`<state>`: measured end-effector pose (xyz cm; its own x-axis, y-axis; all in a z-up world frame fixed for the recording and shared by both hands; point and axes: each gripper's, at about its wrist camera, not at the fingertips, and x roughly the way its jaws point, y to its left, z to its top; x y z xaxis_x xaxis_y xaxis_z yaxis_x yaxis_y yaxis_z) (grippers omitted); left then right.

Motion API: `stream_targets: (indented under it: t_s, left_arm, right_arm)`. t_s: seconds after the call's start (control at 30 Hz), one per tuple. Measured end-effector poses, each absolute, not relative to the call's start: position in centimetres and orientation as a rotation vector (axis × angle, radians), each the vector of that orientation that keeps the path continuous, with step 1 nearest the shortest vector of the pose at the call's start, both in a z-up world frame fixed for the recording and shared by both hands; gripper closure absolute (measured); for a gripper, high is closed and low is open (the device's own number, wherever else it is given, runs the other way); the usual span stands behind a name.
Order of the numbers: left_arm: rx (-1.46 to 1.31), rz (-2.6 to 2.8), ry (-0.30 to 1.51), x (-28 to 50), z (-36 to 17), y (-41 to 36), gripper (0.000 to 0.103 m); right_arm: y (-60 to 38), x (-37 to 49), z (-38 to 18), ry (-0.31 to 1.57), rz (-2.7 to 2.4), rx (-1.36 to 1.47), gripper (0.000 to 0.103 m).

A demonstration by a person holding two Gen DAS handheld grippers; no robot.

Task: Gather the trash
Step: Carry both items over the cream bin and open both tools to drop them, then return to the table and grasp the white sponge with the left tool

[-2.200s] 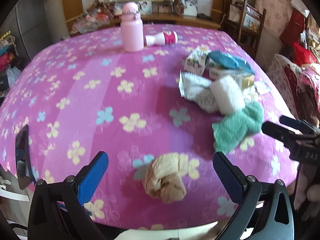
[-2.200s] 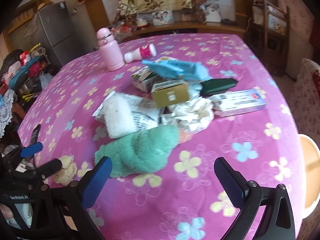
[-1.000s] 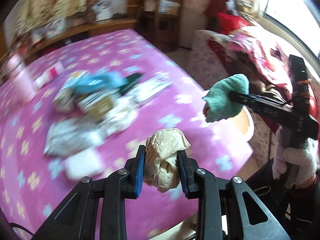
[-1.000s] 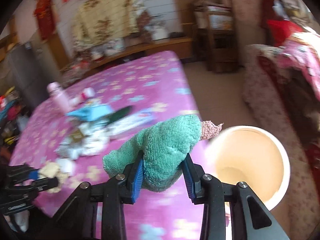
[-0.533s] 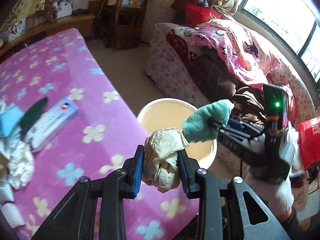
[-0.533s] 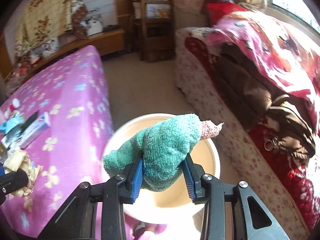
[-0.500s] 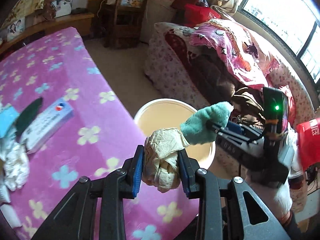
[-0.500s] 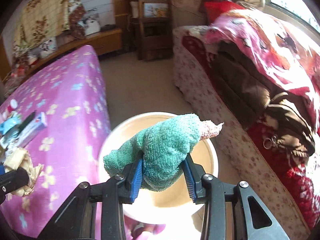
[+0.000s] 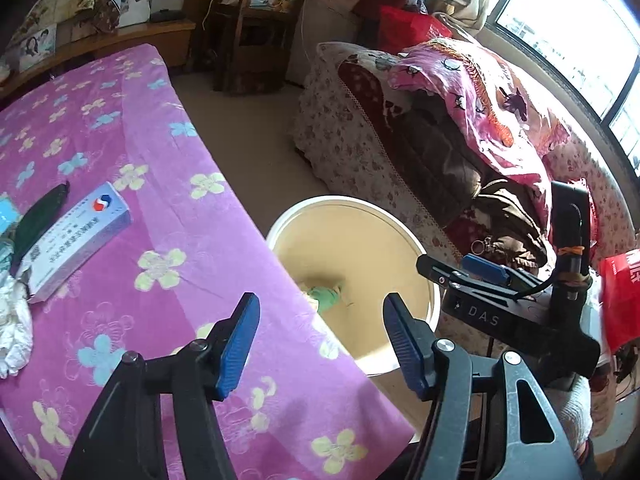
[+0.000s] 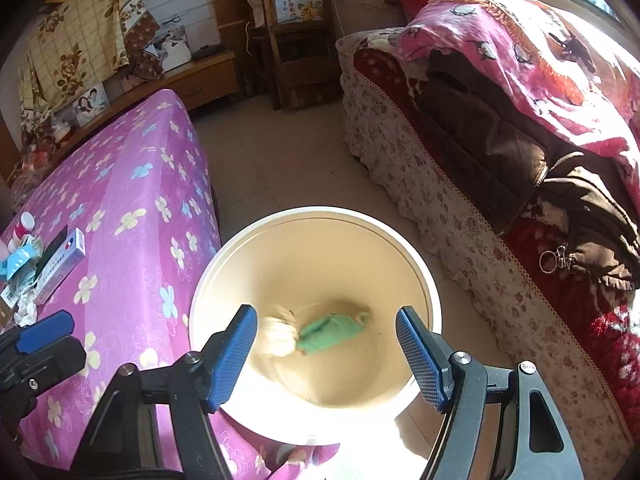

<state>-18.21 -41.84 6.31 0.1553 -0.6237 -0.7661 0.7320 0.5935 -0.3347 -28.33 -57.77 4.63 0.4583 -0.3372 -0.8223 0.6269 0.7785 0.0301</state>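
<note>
Now my worktop [image 9: 168, 216] carries one white-and-blue carton [image 9: 76, 236], print too small to read. One cream bucket [image 10: 420, 276] beside it holds two pieces of trash: green cloth [image 10: 332, 332] and crumpled paper wad [image 10: 280, 336]. "DAS" marks my right gripper [image 9: 460, 272]; both it and the left gripper [image 9: 320, 340] have just opened their jaws, nothing between them.

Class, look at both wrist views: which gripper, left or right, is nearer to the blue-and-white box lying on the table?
Left. The left gripper hangs over the table edge near the box; the right gripper is above the bucket, farther away.
</note>
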Motion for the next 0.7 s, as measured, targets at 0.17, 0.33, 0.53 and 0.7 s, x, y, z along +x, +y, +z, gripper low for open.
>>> stream_targets:
  t_s: [0.17, 0.33, 0.53, 0.7]
  left_arm:
    - [0.155, -0.904, 0.972, -18.3, 6.8, -40.0, 0.038]
    - [0.197, -0.813, 0.905, -18.4, 7.5, -37.8, 0.038]
    - [0.206, -0.733, 0.852, -18.3, 8.5, -34.9, 0.038]
    - [0.197, -0.683, 0.838, -18.1, 9.3, -31.6, 0.038]
  right_arm:
    - [-56.5, -28.2, 5.5, 0.885, -0.591, 0.322, 0.028]
    - [-55.4, -27.8, 5.9, 0.87, -0.576, 0.311, 0.028]
    - [-52.9, -27.3, 7.2, 0.819, -0.54, 0.294, 0.028]
    - [-49.3, -26.3, 8.3, 0.797, -0.47, 0.274, 0.028]
